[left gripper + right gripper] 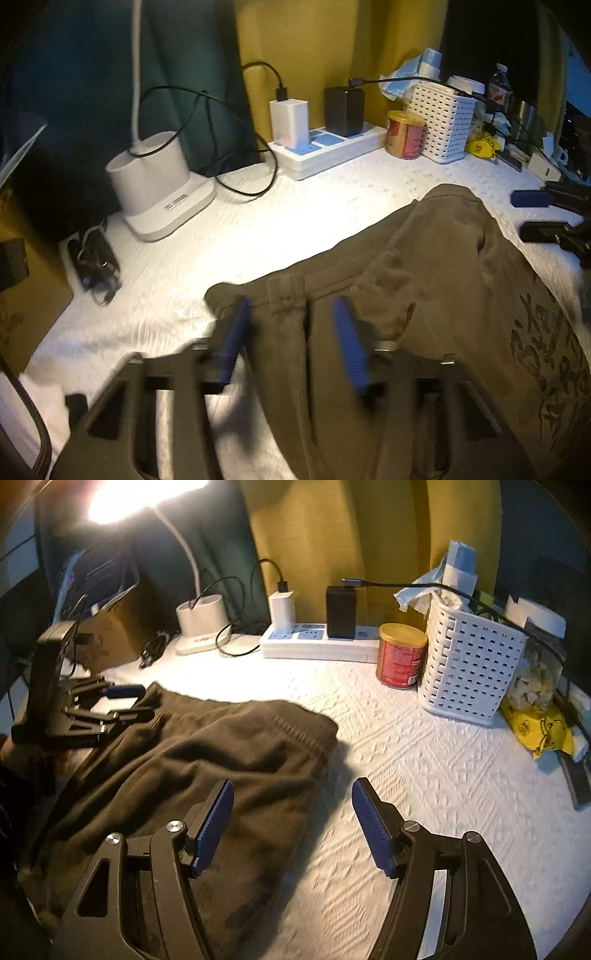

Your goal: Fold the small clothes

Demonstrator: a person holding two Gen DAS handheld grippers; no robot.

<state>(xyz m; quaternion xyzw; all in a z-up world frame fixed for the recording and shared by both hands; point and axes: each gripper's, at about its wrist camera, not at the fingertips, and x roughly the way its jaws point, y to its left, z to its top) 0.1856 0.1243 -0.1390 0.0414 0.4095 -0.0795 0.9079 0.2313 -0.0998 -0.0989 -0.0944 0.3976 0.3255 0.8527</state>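
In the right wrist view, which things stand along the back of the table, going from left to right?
Lamp base → white charger → black charger → red can → white basket → yellow bag.

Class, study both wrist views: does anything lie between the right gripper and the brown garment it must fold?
Nothing visible does. The right gripper hovers with jaws open at the edge of the brown garment; only bare white table cover lies beside it.

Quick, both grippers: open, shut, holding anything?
Left gripper: open, over the shorts waistband, no grip.
Right gripper: open, empty.
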